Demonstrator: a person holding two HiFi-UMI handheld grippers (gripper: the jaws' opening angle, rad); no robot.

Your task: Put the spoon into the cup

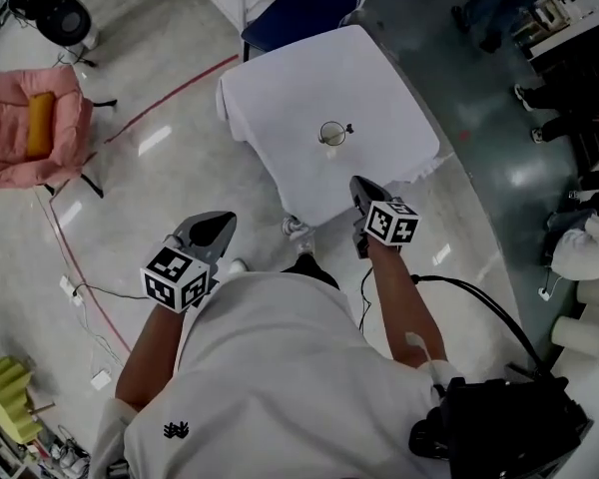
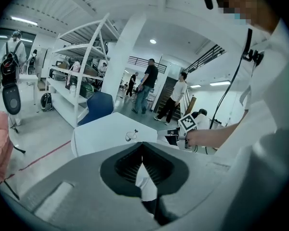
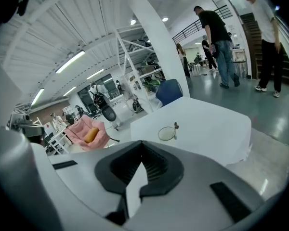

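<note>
Spoon appears to stand in the clear cup near the middle of a white-draped worktop, its dark end poking over the rim, well ahead of both tools. The left hand-held gripper and the right hand-held gripper are each clenched on nothing, jaws meeting at the tips, and held close to the person's body, short of the worktop's near edge. With the spoon seemingly delivered, the job looks finished, which would explain empty, closed jaws hanging clear of the cup.
</note>
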